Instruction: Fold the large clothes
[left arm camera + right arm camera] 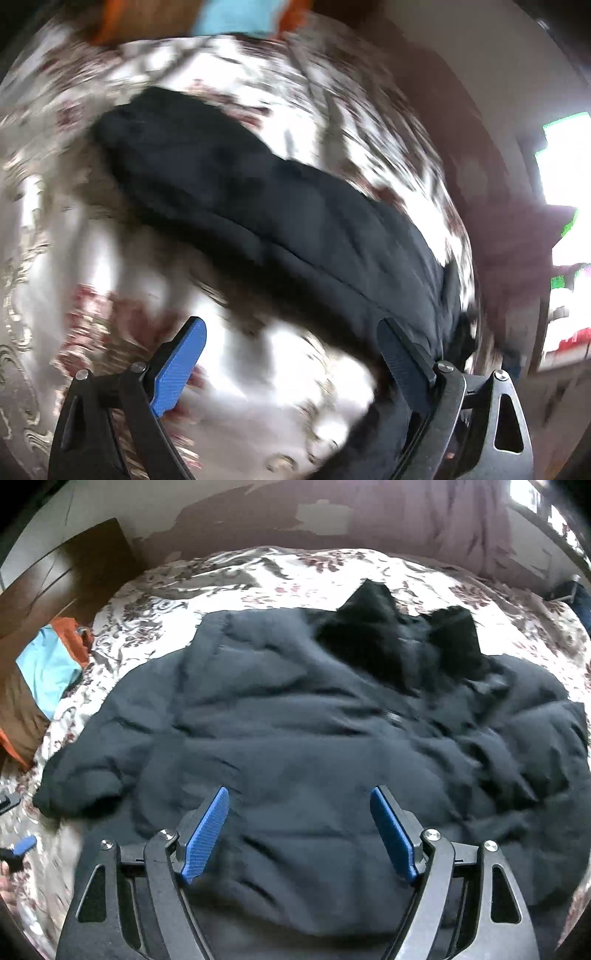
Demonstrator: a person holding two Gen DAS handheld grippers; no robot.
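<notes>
No readable text, labels, brands, numbers or signs in either view. Left wrist view heavily motion-blurred; nothing legible there.

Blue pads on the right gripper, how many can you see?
2. One blue pad is on the finger at the picture's left, the other blue pad on the finger at its right, both above the dark jacket. None look hidden.
</notes>
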